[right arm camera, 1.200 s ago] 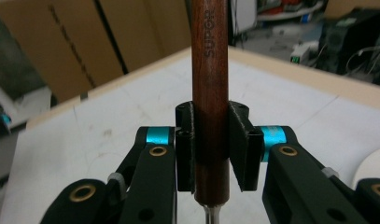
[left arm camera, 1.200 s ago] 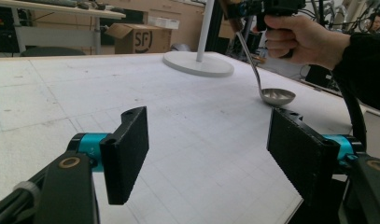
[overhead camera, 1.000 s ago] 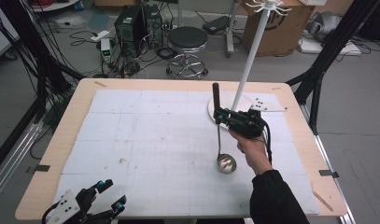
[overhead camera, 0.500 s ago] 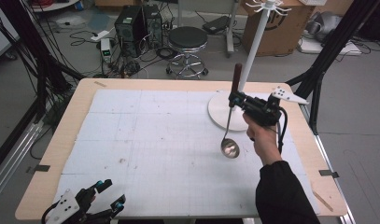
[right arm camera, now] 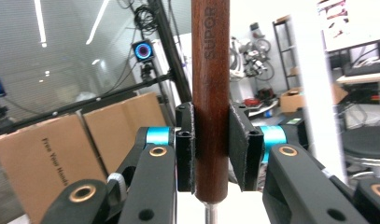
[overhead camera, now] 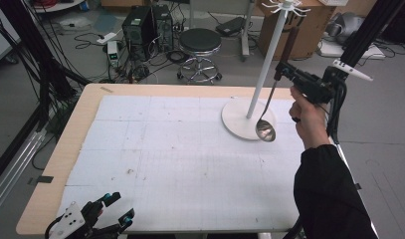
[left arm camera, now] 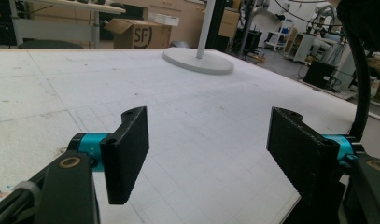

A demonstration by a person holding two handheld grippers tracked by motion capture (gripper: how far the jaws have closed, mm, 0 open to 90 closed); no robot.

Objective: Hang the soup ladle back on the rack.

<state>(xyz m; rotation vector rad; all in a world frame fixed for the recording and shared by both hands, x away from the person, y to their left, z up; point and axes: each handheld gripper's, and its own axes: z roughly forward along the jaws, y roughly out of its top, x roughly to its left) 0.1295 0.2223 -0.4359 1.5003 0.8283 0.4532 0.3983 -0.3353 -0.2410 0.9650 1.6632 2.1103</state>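
Observation:
My right gripper [overhead camera: 282, 69] is shut on the brown wooden handle [right arm camera: 211, 93] of a metal ladle, lifted above the table's far right. The ladle [overhead camera: 265, 130] hangs upright from the grip, its bowl just over the rim of the white round base [overhead camera: 235, 122] of a tall white hook stand [overhead camera: 269, 50]. In the right gripper view both pads press the handle from either side. My left gripper [overhead camera: 110, 211] rests at the table's near left edge, jaws wide open with nothing between them, seen in its own view as the left gripper [left arm camera: 208, 149] facing the stand base [left arm camera: 197, 60].
A white gridded mat [overhead camera: 180, 154] covers the wooden table [overhead camera: 65, 149]. Behind the table stand a black stool [overhead camera: 200, 47], computer gear [overhead camera: 143, 25] with cables on the floor, and a cardboard box [overhead camera: 314, 30]. Black frame struts [overhead camera: 364, 35] rise at the right.
My right gripper has risen and moved toward the far right with the ladle, whose bowl lifted off the mat and now hangs at the stand's base. The left gripper has stayed put.

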